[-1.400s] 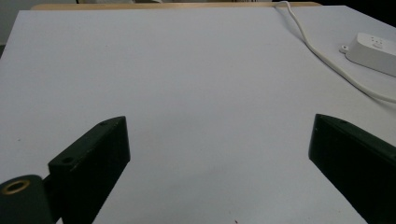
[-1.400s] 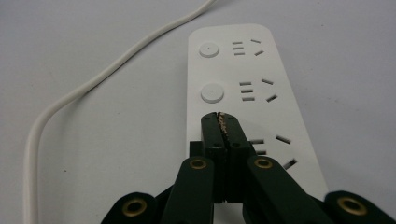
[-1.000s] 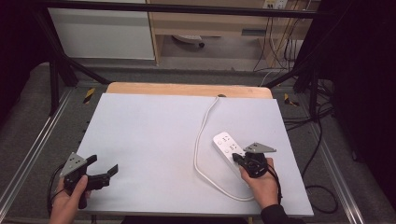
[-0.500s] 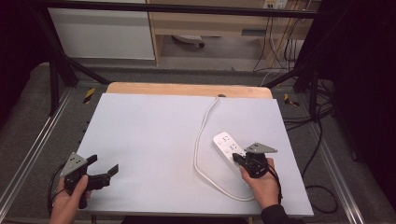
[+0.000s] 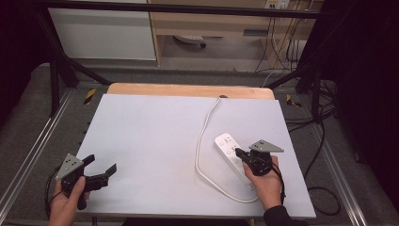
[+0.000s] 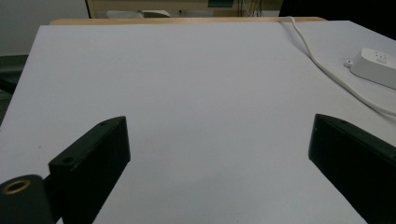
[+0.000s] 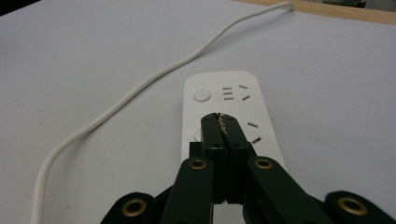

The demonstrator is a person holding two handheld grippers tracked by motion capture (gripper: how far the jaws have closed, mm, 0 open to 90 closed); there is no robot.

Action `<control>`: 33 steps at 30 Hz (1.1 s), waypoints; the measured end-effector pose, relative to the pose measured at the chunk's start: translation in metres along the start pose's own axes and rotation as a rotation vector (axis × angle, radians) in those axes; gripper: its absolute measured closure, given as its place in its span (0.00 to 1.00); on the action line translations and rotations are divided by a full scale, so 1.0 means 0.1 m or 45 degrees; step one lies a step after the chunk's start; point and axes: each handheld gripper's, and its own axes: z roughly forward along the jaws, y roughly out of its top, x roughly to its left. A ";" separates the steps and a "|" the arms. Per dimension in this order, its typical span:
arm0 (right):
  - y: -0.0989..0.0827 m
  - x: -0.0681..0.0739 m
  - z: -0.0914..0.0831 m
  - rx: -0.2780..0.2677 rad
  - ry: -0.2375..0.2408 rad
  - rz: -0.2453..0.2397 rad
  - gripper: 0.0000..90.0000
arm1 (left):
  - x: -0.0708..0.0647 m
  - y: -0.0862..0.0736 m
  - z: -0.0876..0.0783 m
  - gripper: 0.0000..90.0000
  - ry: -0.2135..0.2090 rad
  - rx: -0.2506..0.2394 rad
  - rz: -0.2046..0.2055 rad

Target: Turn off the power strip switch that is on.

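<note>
From the high view, the white power strip (image 5: pixel 234 157) lies near the right edge of the table (image 5: pixel 155 136), its long axis running from the near right toward the far left. The right gripper (image 5: pixel 240 153) stands over the strip's middle, and the left gripper (image 5: pixel 101 167) rests well apart at the near left corner. In the left gripper view its jaws are spread wide with nothing between them, and the strip is far off to the right. In the right gripper view the jaws are pressed together, empty, with their tips above the strip's face and pointing along its length; the white cable (image 7: pixel 140 88) curves away to the far edge.
</note>
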 end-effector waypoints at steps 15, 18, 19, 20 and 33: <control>0.03 -0.06 -0.01 -0.034 -0.002 0.012 0.97 | 0.01 -0.02 0.00 0.06 0.008 0.011 -0.013; 0.03 -0.07 -0.01 -0.040 0.002 0.014 0.96 | 0.01 -0.02 0.00 0.06 0.008 0.015 -0.012; 0.03 -0.07 -0.01 -0.043 0.001 0.013 0.96 | 0.02 -0.02 0.00 0.06 0.009 0.016 -0.011; 0.03 -0.07 -0.01 -0.045 0.001 0.015 0.96 | 0.01 -0.02 0.00 0.06 0.008 0.017 -0.013; 0.04 -0.09 -0.03 -0.100 0.003 0.043 0.80 | 0.02 -0.02 0.01 0.06 0.004 0.024 -0.017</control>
